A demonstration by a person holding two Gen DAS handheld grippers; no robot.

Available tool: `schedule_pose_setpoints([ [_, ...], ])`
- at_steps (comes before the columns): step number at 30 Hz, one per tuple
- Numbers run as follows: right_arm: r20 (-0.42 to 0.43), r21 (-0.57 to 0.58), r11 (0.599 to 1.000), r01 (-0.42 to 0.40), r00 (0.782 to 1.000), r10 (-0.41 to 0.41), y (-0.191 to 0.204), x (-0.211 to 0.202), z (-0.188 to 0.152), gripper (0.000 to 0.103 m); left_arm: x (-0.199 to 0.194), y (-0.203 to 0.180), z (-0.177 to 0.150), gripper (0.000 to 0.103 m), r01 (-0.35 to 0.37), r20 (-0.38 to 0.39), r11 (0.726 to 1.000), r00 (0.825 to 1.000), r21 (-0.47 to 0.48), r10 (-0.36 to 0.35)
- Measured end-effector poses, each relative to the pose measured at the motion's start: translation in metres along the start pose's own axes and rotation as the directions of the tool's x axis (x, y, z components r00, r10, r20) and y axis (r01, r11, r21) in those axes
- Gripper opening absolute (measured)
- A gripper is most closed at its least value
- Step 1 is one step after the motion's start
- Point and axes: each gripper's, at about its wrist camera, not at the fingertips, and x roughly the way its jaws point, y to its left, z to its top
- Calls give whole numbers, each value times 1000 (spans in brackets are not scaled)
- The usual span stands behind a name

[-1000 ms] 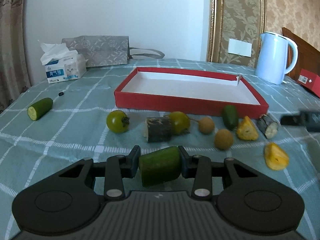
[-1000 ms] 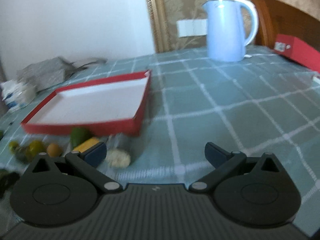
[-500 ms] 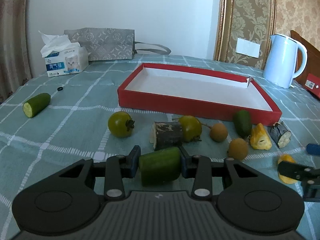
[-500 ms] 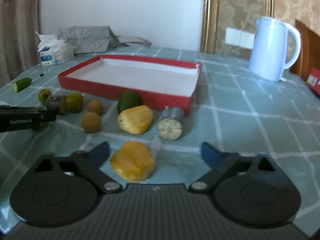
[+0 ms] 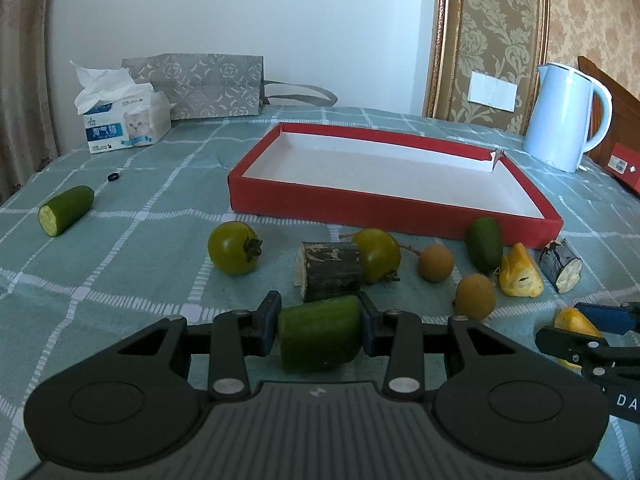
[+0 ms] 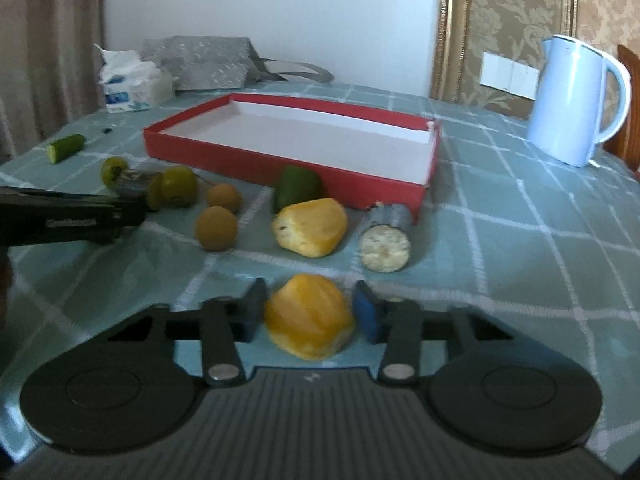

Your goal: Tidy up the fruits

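- Your left gripper (image 5: 319,330) had its pads pressed on both sides of a cut cucumber piece (image 5: 320,336), jaws narrowed to its width.
- Your right gripper (image 6: 310,316) had just been closing; a yellow fruit chunk (image 6: 309,316) sat between the jaws, but blur hid whether the pads (image 6: 365,316) touched it.
- The left wrist view alone showed the right gripper from the side, at the frame's right edge, around that chunk.
- The right wrist view alone showed the cut face of the dark-skinned stub (image 6: 385,248) beside a second yellow chunk (image 6: 310,227).
- Both views showed the red tray (image 5: 360,209) unfilled, with the loose fruit lined up on the cloth before its near wall.
- Only the left view clearly showed the tissue box (image 5: 124,128).
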Motion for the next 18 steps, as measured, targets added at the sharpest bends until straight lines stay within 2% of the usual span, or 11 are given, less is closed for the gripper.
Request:
schedule_pose_setpoints([
  [5, 29, -45, 998, 36, 999, -34, 9, -3, -3, 40, 0, -2, -1, 39, -5, 2, 1000, 1000, 7, 5],
  [10, 80, -48, 998, 34, 996, -30, 8, -11, 4, 25, 0, -4, -1, 39, -10, 1, 1000, 1000, 9, 10],
  [14, 52, -123, 991, 54, 997, -48, 16, -6, 6, 25, -1, -4, -1, 39, -13, 2, 1000, 1000, 13, 13],
  [15, 51, -142, 988, 67, 997, -60, 19, -7, 5, 27, -1, -4, -1, 39, -13, 1, 1000, 1000, 12, 13],
  [18, -1, -145, 987, 66, 998, -67, 20, -3, 3, 53, -2, -3, -1, 39, -10, 2, 1000, 1000, 6, 10],
])
